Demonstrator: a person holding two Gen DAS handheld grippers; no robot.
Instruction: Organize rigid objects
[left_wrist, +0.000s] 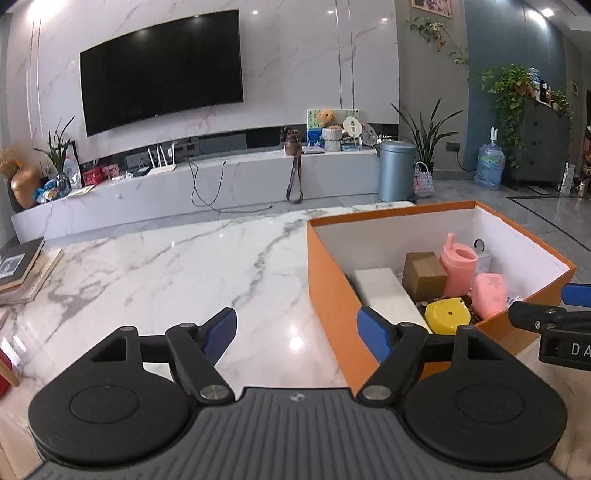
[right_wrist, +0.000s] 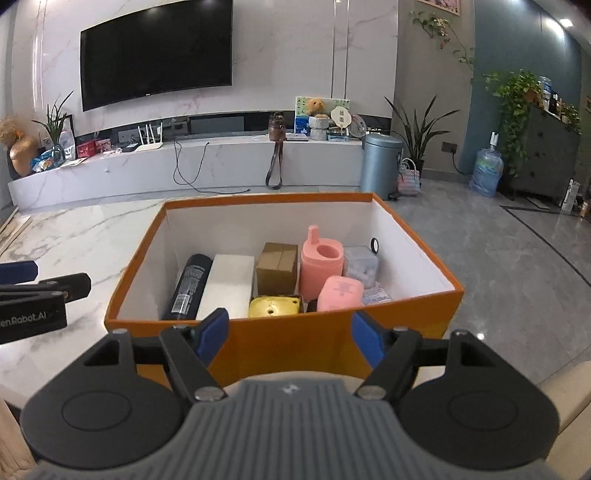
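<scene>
An orange box (right_wrist: 295, 343) with white inner walls stands on the marble table (left_wrist: 166, 273). Inside lie a black bottle (right_wrist: 188, 286), a white block (right_wrist: 229, 284), a brown carton (right_wrist: 277, 267), a pink cup (right_wrist: 320, 260), a pink case (right_wrist: 340, 293), a yellow object (right_wrist: 273, 306) and a clear cube (right_wrist: 360, 266). My right gripper (right_wrist: 290, 338) is open and empty, just in front of the box's near wall. My left gripper (left_wrist: 297, 334) is open and empty, over the table at the box's (left_wrist: 332, 295) left corner.
Stacked books (left_wrist: 22, 269) lie at the table's far left edge. A red object (left_wrist: 5, 373) sits at the left edge. Beyond the table are a TV bench (left_wrist: 221, 181), a grey bin (left_wrist: 397, 170) and tiled floor.
</scene>
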